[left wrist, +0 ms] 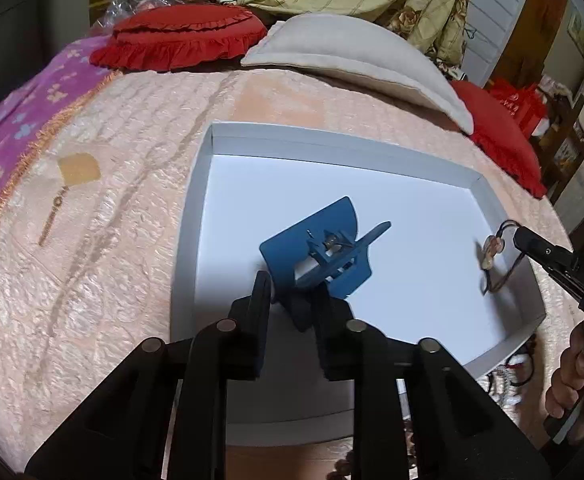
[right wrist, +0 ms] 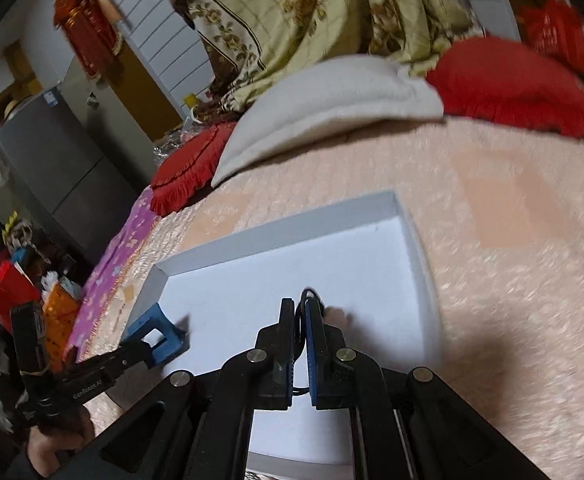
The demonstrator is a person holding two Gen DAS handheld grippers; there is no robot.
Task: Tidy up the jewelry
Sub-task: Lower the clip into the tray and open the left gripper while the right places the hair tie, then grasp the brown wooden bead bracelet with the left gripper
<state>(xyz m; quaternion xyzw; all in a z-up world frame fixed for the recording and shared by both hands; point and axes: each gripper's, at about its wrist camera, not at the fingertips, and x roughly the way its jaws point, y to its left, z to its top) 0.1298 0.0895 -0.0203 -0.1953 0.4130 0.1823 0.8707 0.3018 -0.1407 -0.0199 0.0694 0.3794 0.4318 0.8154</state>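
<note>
Holding a blue hair claw clip [left wrist: 317,256] over the white tray [left wrist: 292,140], I am seeing my left claw [left wrist: 292,304] in the lower middle of the left wrist view, its fingers slightly spread around the clip's lower end; whether the pads are pressing on it I cannot tell. In the right wrist view the same clip [right wrist: 156,330] is sitting at the tray's [right wrist: 407,216] lower left corner, at the tip of that claw [right wrist: 148,350], with a hand [right wrist: 48,448] gripping the handle below.

My right claw [right wrist: 299,312] is pressed together and pinching a thin dark cord [right wrist: 305,294] at the bottom centre of its own view, over the tray's white floor. From the left wrist view that claw [left wrist: 517,236] is reaching in from the right edge, and a cord bracelet with pale beads [left wrist: 491,256] is hanging from its tip just above the tray's right side.

The tray is lying on a peach quilted bedspread [left wrist: 112,220]. At the left of the left wrist view a small gold pendant chain [left wrist: 54,212] is lying on the bedspread, well apart from the tray.
</note>
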